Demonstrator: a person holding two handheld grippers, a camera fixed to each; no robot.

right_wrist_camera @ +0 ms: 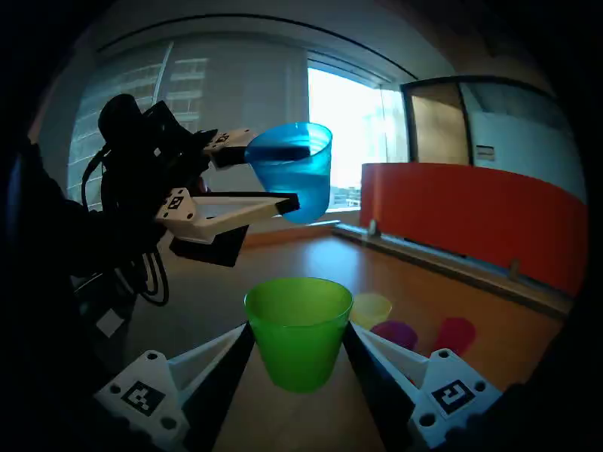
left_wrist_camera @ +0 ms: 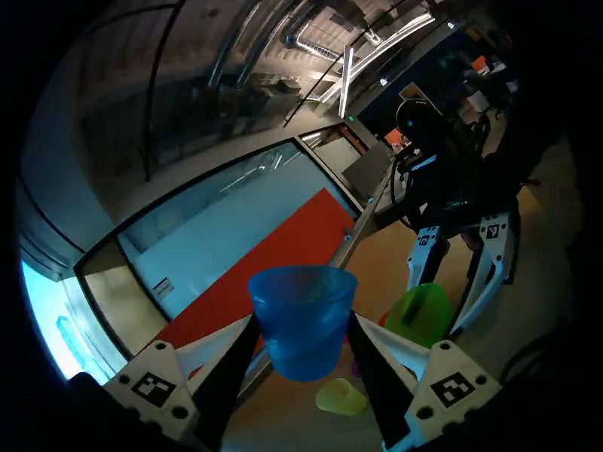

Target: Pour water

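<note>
Left gripper (left_wrist_camera: 303,343): both fingers clamped on the blue cup (left_wrist_camera: 301,301), lower centre of the left gripper view, raised off the table (right_wrist_camera: 301,260).
Right gripper (right_wrist_camera: 299,358): both fingers clamped on the green cup (right_wrist_camera: 299,320), lower centre of the right gripper view, mouth up.
Cup relation: in the right gripper view, the blue cup sits at upper centre, slightly tilted, above and left of the green cup, apart from it.
Contents: I cannot tell whether either cup holds water.
Step in hand (judgement): pour from blue into green.
Method: I should hold the green cup level, set the blue rim directly over its mouth, then tip slowly.
Hazard: yellow cup (right_wrist_camera: 371,307) and purple cup (right_wrist_camera: 393,331) lie just beyond the green cup; a spill would reach them.
Writing: none readable; square coded markers (left_wrist_camera: 154,388) on the fingers.
</note>
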